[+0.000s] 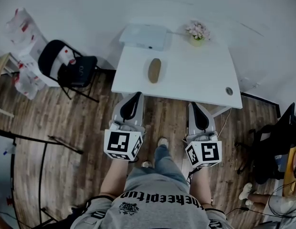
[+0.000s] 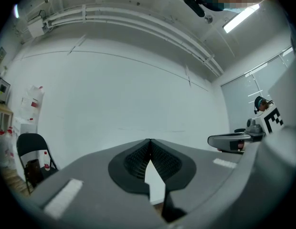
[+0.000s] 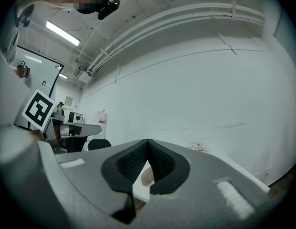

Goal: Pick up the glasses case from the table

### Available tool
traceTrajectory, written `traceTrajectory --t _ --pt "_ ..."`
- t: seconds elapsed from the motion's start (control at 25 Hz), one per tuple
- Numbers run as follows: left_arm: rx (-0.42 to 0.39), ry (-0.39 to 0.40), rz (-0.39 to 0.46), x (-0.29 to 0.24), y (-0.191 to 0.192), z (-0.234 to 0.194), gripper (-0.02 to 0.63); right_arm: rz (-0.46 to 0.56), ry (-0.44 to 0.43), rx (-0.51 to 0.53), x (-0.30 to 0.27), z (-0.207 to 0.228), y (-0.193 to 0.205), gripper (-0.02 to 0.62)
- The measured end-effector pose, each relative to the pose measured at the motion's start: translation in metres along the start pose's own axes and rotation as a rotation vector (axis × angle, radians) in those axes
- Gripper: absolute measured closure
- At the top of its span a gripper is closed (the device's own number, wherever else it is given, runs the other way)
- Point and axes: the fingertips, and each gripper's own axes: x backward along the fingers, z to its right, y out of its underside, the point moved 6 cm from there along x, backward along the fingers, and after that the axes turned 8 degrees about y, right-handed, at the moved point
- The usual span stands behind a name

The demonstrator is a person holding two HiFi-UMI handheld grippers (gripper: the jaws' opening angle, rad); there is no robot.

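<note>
The brown oval glasses case (image 1: 154, 70) lies on the white table (image 1: 195, 75), a little left of its middle. Both grippers are held level over the wooden floor, short of the table's near edge. My left gripper (image 1: 135, 98) is shut with nothing in it, its tip just below the table edge and near the case. My right gripper (image 1: 194, 107) is also shut and empty, further right. In the left gripper view the pads (image 2: 149, 144) meet at the tip. Below the meeting tips of my right gripper (image 3: 147, 144), the gap between the pads shows the case (image 3: 147, 176) ahead.
A white flat box (image 1: 144, 36) and a small pot of pink flowers (image 1: 197, 32) stand at the table's far edge. A round cable hole (image 1: 228, 91) is near the right front corner. A black folding chair (image 1: 67, 68) stands left of the table, dark gear (image 1: 274, 142) to the right.
</note>
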Motion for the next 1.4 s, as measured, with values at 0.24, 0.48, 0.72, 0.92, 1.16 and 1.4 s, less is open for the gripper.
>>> traceTrajectory --t 0.24,0.48,0.72,0.92,1.16,1.4 --pt "-0.009 -0.026 0.007 -0.025 -0.004 -0.017 0.586 0.007 -0.029 -0.003 -0.037 0.009 -0.002 0.592" --pt "-0.01 -0.059 0.013 -0.056 -0.005 -0.038 0.586 0.013 -0.064 -0.001 -0.081 0.02 -0.004 0.591" --pt "-0.012 -0.085 0.018 -0.09 -0.007 -0.05 0.586 0.017 -0.099 0.006 -0.119 0.037 -0.008 0.591" --pt "-0.016 -0.101 0.02 -0.116 -0.008 -0.055 0.586 0.019 -0.123 0.005 -0.146 0.052 -0.009 0.591" --pt "-0.024 -0.13 0.017 -0.142 -0.006 -0.059 0.586 0.019 -0.153 -0.002 -0.174 0.069 -0.006 0.592" --pt "-0.038 -0.161 0.014 -0.164 -0.002 -0.059 0.586 0.024 -0.193 -0.015 -0.196 0.085 0.001 0.592"
